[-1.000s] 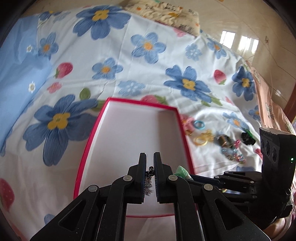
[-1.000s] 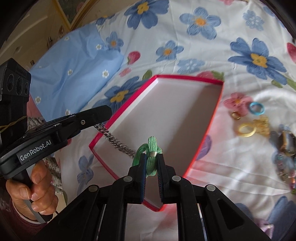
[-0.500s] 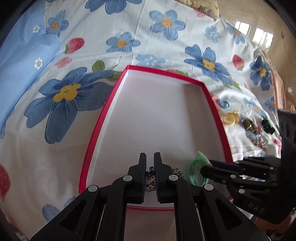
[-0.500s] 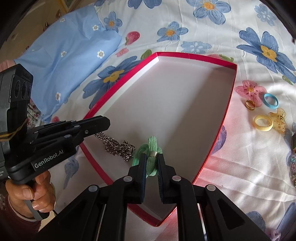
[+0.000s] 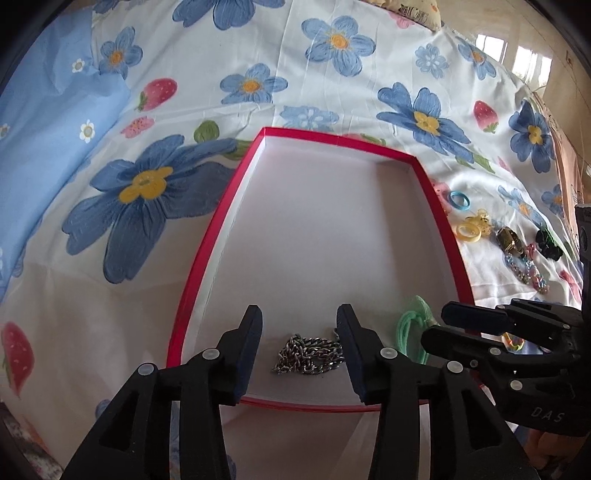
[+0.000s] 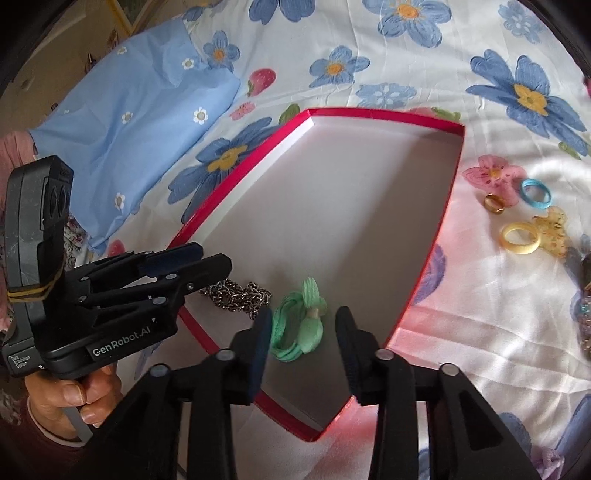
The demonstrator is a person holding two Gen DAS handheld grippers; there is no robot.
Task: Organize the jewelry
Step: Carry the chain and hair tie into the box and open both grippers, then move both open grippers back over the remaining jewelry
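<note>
Nearest, the left claw (image 5: 299,349) is opening over the silver chain (image 5: 308,354), which lies loose between its fingers on the floor of the red box (image 5: 192,280), at the near edge. Beside the chain, the right claw (image 6: 303,341) is opening too, with the green cord bracelet (image 6: 301,321) lying free between its fingers. Both should probably lift straight up so that nothing snags. Right of the box, the yellow ring (image 6: 519,239), blue ring (image 6: 535,193) and other trinkets wait on the flowered bedsheet (image 5: 332,74). Beyond the box, a blue pillow (image 6: 122,122) and glossy floor (image 5: 517,33).
</note>
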